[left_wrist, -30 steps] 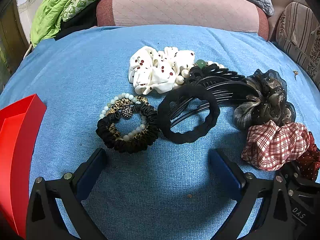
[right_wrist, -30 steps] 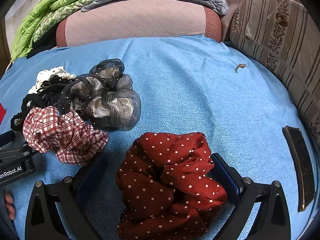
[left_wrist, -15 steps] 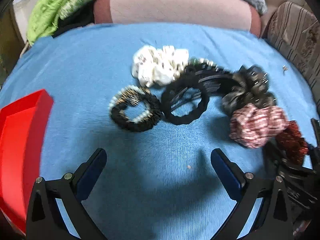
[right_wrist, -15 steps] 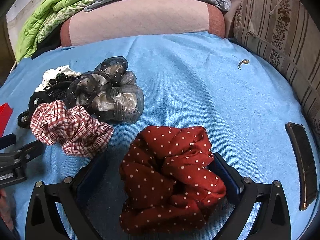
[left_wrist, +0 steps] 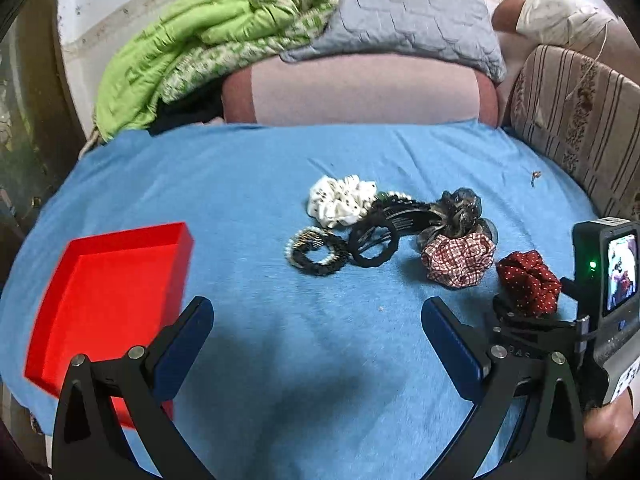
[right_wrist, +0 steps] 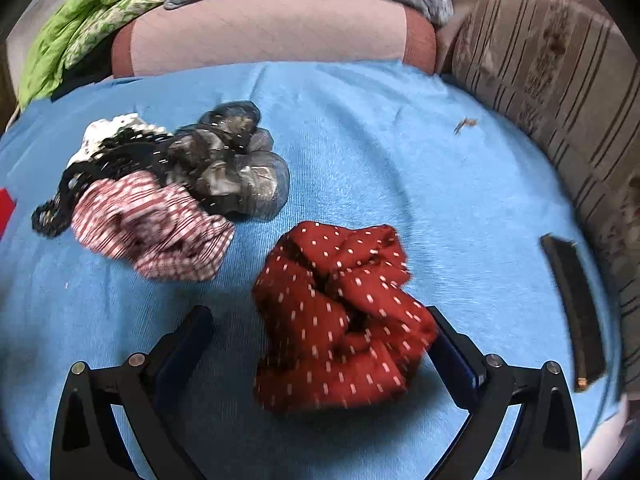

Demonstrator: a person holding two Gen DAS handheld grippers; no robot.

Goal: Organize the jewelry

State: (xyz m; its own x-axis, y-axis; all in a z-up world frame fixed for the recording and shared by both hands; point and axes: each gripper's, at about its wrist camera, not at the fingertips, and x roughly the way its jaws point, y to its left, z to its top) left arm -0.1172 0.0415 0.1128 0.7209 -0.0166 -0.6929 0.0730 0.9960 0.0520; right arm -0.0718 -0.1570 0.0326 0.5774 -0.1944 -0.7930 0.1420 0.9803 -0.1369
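On the blue bed sheet (left_wrist: 240, 184) lies a cluster of hair accessories: a white dotted scrunchie (left_wrist: 340, 200), a black scrunchie with pearl beads (left_wrist: 316, 254), a black ring (left_wrist: 374, 244), a dark gauzy scrunchie (right_wrist: 240, 168) and a plaid scrunchie (right_wrist: 152, 224). A red tray (left_wrist: 108, 280) sits at the left. My left gripper (left_wrist: 320, 332) hovers open and holds nothing, well short of the cluster. My right gripper (right_wrist: 320, 340) is open around a red dotted scrunchie (right_wrist: 340, 312), which touches its right finger (right_wrist: 452, 344).
A flat black object (right_wrist: 572, 304) and a small dark scrap (right_wrist: 464, 124) lie on the sheet at the right. A striped cushion (right_wrist: 560, 80) borders the right side. A pink bolster (left_wrist: 360, 92), a grey pillow and a green blanket line the back.
My left gripper has pulled back and up from the cluster, bringing the red tray fully into view. The right gripper shifted slightly; the red scrunchie now sits against its right finger.
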